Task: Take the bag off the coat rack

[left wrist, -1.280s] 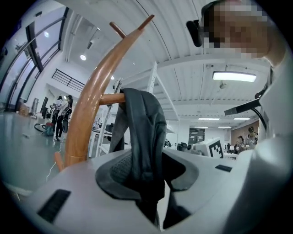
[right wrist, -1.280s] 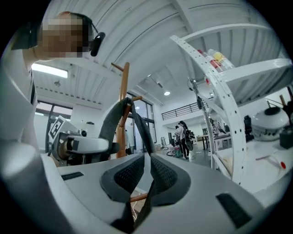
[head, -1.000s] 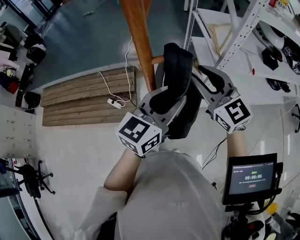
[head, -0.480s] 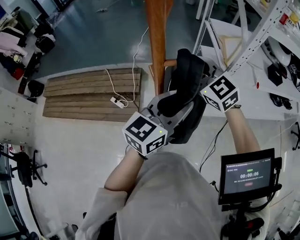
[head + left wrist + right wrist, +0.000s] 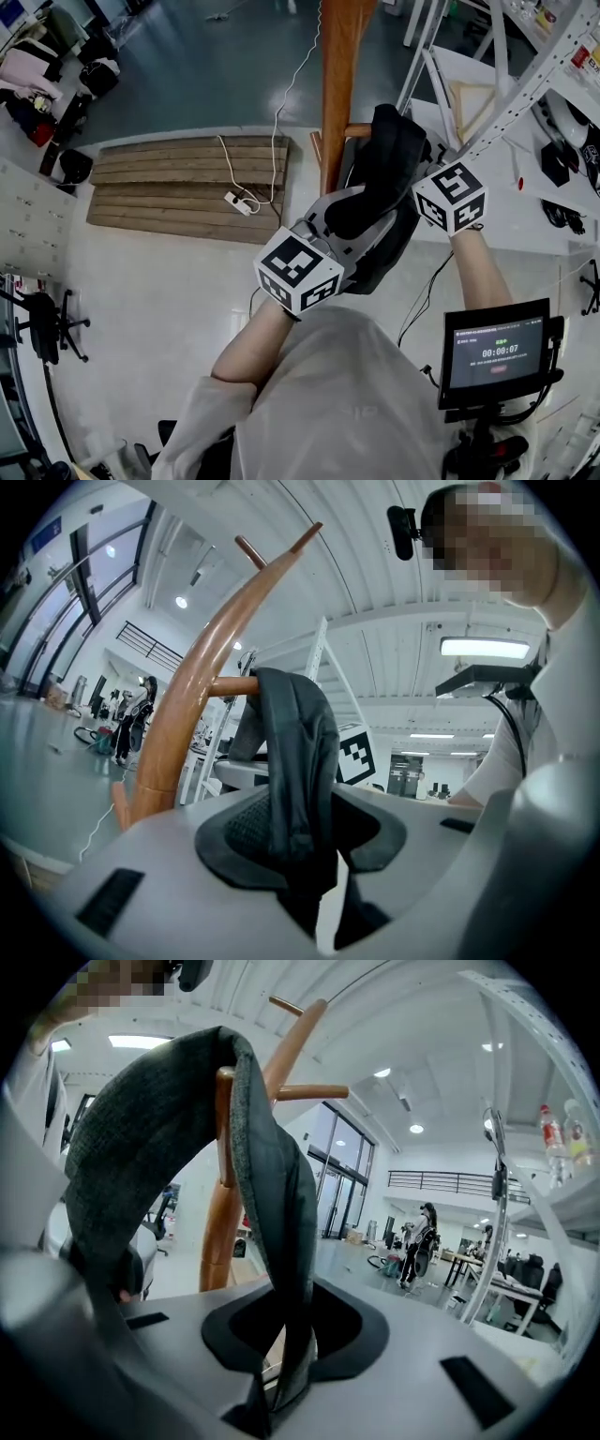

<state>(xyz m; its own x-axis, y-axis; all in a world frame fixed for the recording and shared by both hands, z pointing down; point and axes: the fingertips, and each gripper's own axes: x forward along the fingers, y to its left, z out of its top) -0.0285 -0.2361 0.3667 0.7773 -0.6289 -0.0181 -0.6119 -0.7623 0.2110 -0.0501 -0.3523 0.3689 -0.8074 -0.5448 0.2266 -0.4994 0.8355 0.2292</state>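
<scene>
"Grippers first: what did each have hold of?"

"The left gripper (image 5: 314, 869) had its jaws pinched together on a dark fold of the bag (image 5: 389, 155), with the cloth squeezed between the black pads (image 5: 234, 832). The right gripper (image 5: 281, 1368) was closed too, on a dark grey strap (image 5: 277, 1213) of that bag. Only the strap's thickness kept its jaws apart."

"And where was the bag?"

"It hung against the wooden coat rack (image 5: 337, 84), on the side toward the person, with one gripper on each flank. The strap ran up from the right jaws and looped over a short peg (image 5: 224, 1129). The loop seemed to rest on the peg, though the wide-angle view left me unsure how much weight it carried."

"How were the arms placed?"

"Both forearms reached forward. The left marker cube (image 5: 298, 274) sat lower and nearer the body, and the right marker cube (image 5: 450, 197) was higher, just beside the bag."

"What lay around them?"

"A wooden pallet (image 5: 169, 192) lay flat on the floor, left of the rack's post. A white power strip (image 5: 236, 202) rested on its near corner, and its cable (image 5: 279, 98) trailed away past the post. White metal shelving (image 5: 487, 66) stood close on the right. A small screen (image 5: 497, 352) on a stand, showing a timer, was near the person's right elbow."
</scene>
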